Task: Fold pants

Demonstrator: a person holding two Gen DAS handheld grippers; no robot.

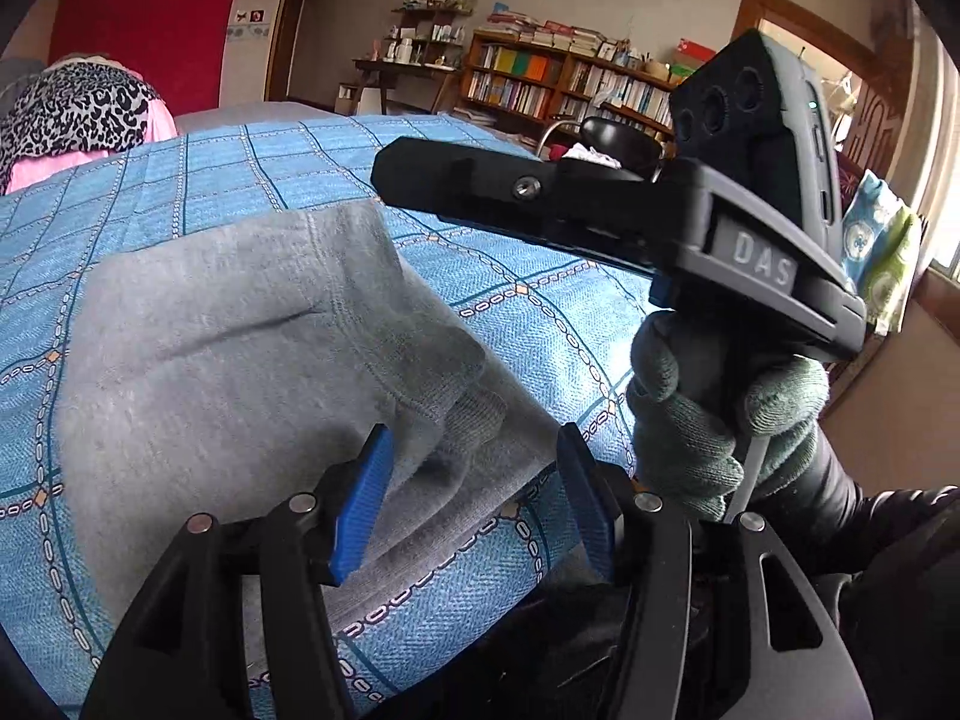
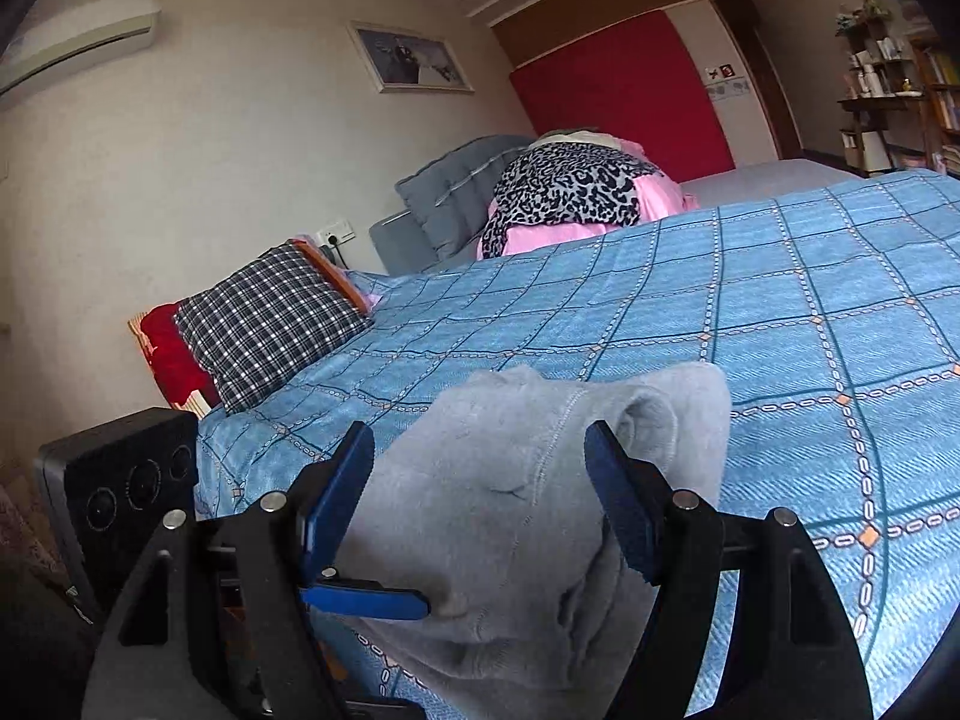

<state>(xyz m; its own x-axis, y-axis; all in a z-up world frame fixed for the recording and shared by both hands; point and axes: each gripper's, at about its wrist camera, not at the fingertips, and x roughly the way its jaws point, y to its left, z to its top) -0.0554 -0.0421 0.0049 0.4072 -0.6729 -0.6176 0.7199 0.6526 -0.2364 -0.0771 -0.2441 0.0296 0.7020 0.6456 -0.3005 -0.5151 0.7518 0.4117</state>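
Observation:
Grey pants (image 1: 240, 360) lie folded on the blue checked bedspread (image 1: 510, 312). My left gripper (image 1: 474, 480) hangs low over their near edge. Its blue pads (image 1: 366, 504) stand apart with the cloth lying loose between them, so it is open. In the right wrist view the pants (image 2: 510, 510) form a rumpled heap. My right gripper (image 2: 477, 468) is just above that heap with its jaws wide, and the cloth spreads out past both pads, so it is open too. A gloved hand (image 1: 690, 420) holds the right tool at the right of the left wrist view.
A leopard-print cloth on a pink pile (image 2: 570, 192) and a checked pillow (image 2: 270, 324) lie at the head of the bed. A bookshelf (image 1: 570, 84) stands along the far wall. The bedspread (image 2: 810, 300) stretches away beyond the pants.

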